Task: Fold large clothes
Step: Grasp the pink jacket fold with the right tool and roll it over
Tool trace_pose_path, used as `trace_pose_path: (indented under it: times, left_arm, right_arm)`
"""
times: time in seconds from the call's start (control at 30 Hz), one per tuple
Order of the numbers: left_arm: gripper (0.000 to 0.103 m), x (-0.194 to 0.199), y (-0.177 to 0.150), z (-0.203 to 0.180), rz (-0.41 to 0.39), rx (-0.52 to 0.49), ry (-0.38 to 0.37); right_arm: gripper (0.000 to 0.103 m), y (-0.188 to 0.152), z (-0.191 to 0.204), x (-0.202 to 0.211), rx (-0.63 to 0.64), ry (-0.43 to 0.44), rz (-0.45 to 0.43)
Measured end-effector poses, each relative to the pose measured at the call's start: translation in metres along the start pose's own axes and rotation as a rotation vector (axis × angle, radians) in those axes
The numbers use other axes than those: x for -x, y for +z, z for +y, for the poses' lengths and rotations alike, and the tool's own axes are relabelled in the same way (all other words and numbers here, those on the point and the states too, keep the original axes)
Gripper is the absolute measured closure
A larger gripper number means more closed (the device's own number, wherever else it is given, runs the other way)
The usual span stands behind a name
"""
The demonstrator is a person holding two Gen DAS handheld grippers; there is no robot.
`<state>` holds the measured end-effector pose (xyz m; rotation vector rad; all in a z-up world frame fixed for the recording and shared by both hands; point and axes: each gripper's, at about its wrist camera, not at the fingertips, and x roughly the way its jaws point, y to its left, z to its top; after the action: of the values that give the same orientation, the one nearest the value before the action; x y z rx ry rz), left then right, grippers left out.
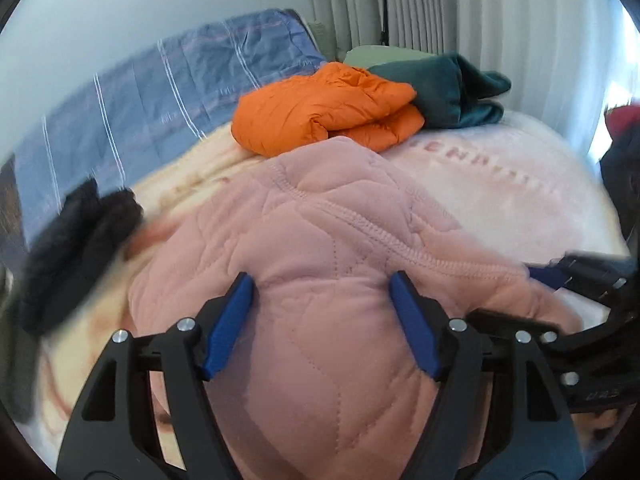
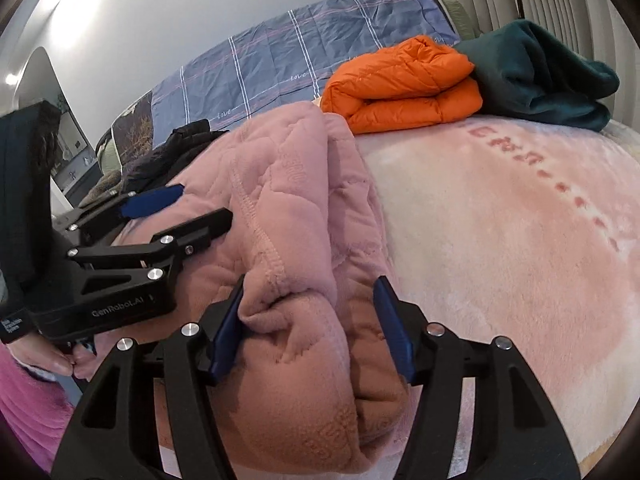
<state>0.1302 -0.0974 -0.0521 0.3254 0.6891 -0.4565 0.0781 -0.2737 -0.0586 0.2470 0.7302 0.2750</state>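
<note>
A pink quilted garment (image 1: 320, 248) lies bunched on the bed; it also shows in the right wrist view (image 2: 280, 208). My left gripper (image 1: 322, 288) is open, its blue pads either side of a fold of the garment, right over the cloth. My right gripper (image 2: 310, 292) is open, its jaws spread around the garment's thick folded edge at the near side. The left gripper also shows in the right wrist view (image 2: 192, 212) at the left, over the garment. The right gripper's tip (image 1: 560, 272) shows at the right edge of the left wrist view.
A folded orange puffer jacket (image 1: 328, 108) and a dark teal garment (image 1: 452, 88) lie at the far side of the pale pink blanket (image 2: 500, 220). A black garment (image 1: 76, 248) lies at the left. A blue plaid cover (image 1: 160, 92) and curtains (image 1: 420, 4) stand behind.
</note>
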Motion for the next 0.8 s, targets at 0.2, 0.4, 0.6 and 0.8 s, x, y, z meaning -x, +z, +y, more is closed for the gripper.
trace_pose_path:
  times: [0.2, 0.4, 0.6, 0.8]
  left_arm:
    - [0.030, 0.004, 0.001, 0.001, -0.005, -0.001, 0.005]
    - [0.030, 0.006, -0.001, 0.002, -0.017, 0.009, 0.005]
    - [0.030, 0.007, -0.002, 0.002, -0.027, 0.018, 0.003]
    - [0.030, 0.007, -0.002, 0.002, -0.028, 0.019, 0.003]
  right_arm:
    - [0.039, -0.004, -0.005, 0.009, -0.018, 0.027, -0.002]
    - [0.032, -0.008, -0.004, 0.024, -0.016, -0.009, 0.009]
    - [0.029, -0.014, -0.023, 0.038, -0.092, 0.042, 0.020]
    - [0.021, -0.024, -0.039, 0.030, -0.170, 0.070, 0.061]
